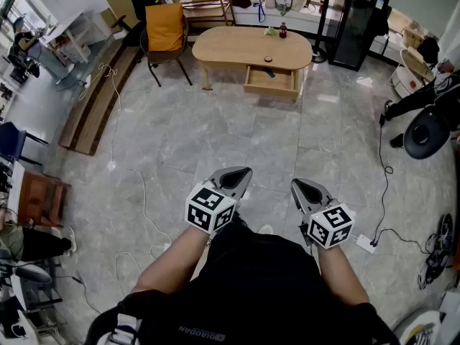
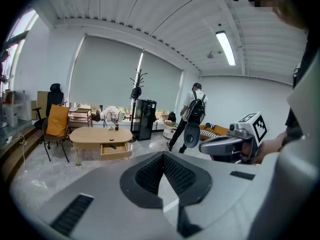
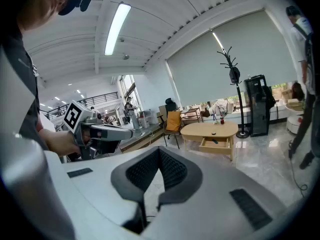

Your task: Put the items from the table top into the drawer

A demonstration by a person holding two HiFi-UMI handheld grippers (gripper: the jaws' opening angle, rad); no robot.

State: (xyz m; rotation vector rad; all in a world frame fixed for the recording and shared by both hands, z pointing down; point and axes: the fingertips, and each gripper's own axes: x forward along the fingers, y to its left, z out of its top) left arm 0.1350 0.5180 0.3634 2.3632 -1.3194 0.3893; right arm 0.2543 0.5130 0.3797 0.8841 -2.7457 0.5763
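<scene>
Well ahead of the person, on the light wooden oval table (image 1: 251,47), stand the items: a small dark-red bottle (image 1: 283,29) and a little green object (image 1: 271,30) just beside it at the far edge, and a small round dark object (image 1: 268,59) near the front edge. Below that front edge the table's shallow wooden drawer (image 1: 271,81) is pulled out, and a slim dark item (image 1: 269,73) lies inside it; what it is cannot be made out.

Both tools are well apart from the table, held low in front of the person's body over the grey polished tile floor (image 1: 215,135). The left gripper (image 1: 241,172) has its black ribbed pads meeting at the tips with nothing between them, as the left gripper view shows (image 2: 163,155). The right gripper (image 1: 298,185) is likewise closed tip to tip and empty (image 3: 159,150). Each points toward the table and carries its marker cube close to the hand.

An orange-cushioned metal chair (image 1: 165,29) stands at the table's left end. A tall black cabinet (image 1: 357,21) stands to the table's right, with a black coat stand (image 2: 136,84) near it. A person with a dark backpack (image 2: 192,111) walks beyond the cabinet. A white power strip (image 1: 366,244) lies on the floor near the right gripper, a black cable running from it.
</scene>
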